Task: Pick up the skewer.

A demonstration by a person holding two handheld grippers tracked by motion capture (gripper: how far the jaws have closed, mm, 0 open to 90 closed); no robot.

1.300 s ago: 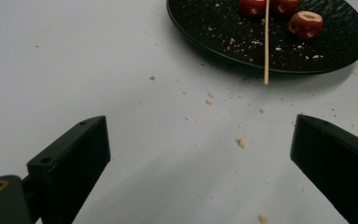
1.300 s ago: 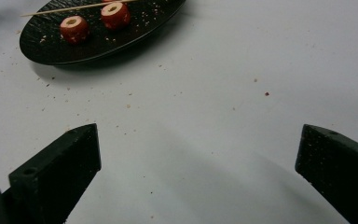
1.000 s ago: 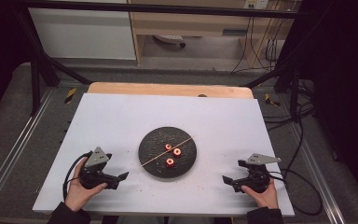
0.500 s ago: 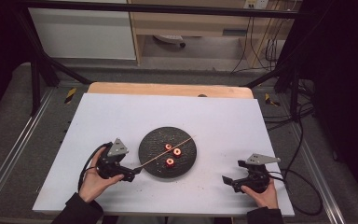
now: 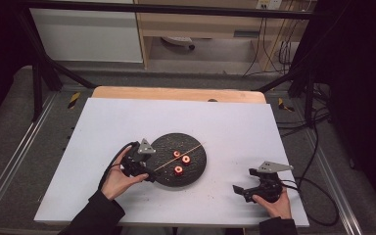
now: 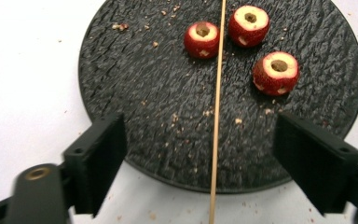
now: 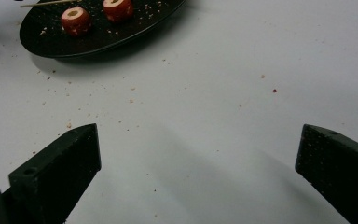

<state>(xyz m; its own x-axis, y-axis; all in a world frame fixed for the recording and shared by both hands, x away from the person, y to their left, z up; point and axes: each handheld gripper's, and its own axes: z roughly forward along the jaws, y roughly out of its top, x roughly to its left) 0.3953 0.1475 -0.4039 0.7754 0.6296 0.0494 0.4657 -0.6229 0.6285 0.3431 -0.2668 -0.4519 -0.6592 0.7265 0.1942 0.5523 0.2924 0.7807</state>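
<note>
Left tongs: my left gripper (image 5: pixel 149 174) sits at the near-left edge of the round black textured plate (image 5: pixel 196 169), jaws spread wide, clasping nothing.
Skewer: the thin wooden skewer (image 6: pixel 216 116) lies across the plate between my left jaws, touching neither; its near end overhangs the rim and is cut off at the bottom of the left gripper view.
Fruit: three cored red strawberry pieces (image 6: pixel 202 39) lie on the plate's far half, one on one side of the skewer, two on the other.
Right tongs: my right gripper (image 5: pixel 239 190) rests on the white table (image 5: pixel 235 122), well apart from the plate, jaws released and empty.
Hard to see: in the right gripper view the plate is cropped at the top edge, and the skewer's tip barely shows.
Crumbs: small specks dot plate and table; I cannot tell what they are.
</note>
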